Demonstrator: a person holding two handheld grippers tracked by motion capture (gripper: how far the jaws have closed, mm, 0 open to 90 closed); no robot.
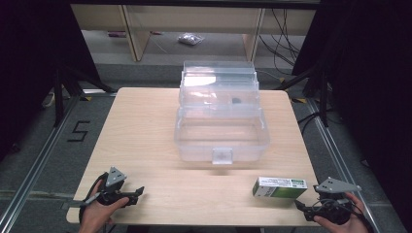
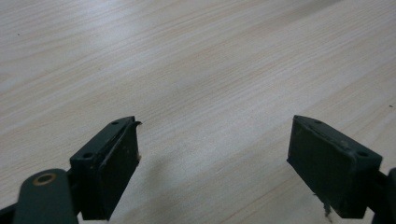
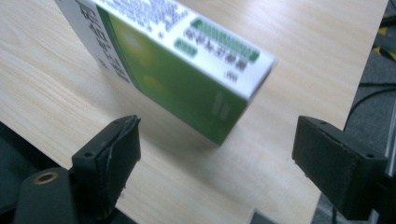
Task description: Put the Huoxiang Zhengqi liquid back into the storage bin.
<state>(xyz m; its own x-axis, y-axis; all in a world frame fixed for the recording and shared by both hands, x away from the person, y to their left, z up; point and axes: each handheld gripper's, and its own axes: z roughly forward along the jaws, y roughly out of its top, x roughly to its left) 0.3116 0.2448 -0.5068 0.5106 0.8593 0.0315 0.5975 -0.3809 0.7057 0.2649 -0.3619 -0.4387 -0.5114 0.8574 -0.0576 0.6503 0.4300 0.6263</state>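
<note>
Approach step, likely: the right gripper point(image 3: 217, 154), jaws wide and empty, faces the green-and-white cardboard box point(image 3: 177, 70) just ahead; next it must advance and close. The left gripper point(image 2: 212, 154) is also wide open and empty.

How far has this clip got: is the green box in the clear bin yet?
Done: the clear bin stands open, lid up. In hand: nothing; the right gripper is open, facing the green box on the table. Left: gripping and boxing it. The left gripper is open, idle.

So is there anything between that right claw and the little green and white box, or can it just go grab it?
Nothing visible stands in the way. The right claw is open near the table's front edge, and the green and white box lies just ahead of it on bare wooden table. In the right gripper view the box sits beyond the jaws, not yet between them.
</note>
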